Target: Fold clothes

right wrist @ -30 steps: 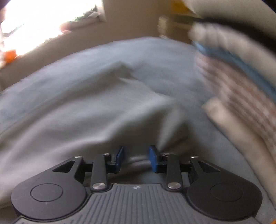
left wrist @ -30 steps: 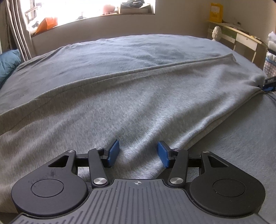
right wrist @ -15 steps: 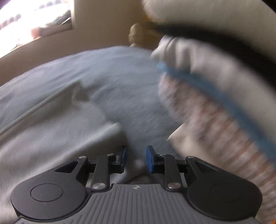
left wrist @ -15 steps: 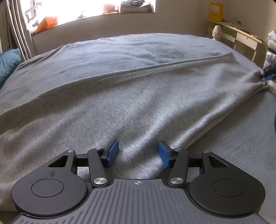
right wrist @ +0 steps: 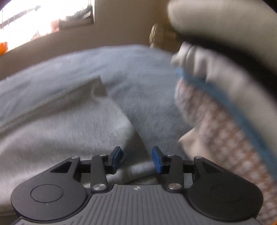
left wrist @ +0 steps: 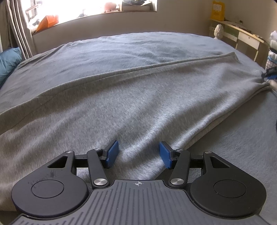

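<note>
A light grey garment (left wrist: 138, 97) lies spread flat across a bed covered by a blue-grey blanket (left wrist: 121, 50). My left gripper (left wrist: 138, 143) hovers just over the garment's near part. It is open, and the cloth runs under both blue pads without being pinched. In the blurred right wrist view my right gripper (right wrist: 137, 150) sits over the garment's right corner (right wrist: 97, 124). Its jaws are opening; the cloth edge lies below the gap and the pads do not press on it.
A stack of folded clothes (right wrist: 225, 107) rises close on the right of the right gripper. A blue pillow (left wrist: 8, 62) and curtain (left wrist: 17, 31) are at the left, and a wooden shelf (left wrist: 242, 34) stands beyond the bed's far right corner. A window sill (left wrist: 95, 13) runs along the back wall.
The right gripper's jaws have spread apart, and it has lifted and swung toward the folded stack. The left gripper and the cloth under it look the same.
</note>
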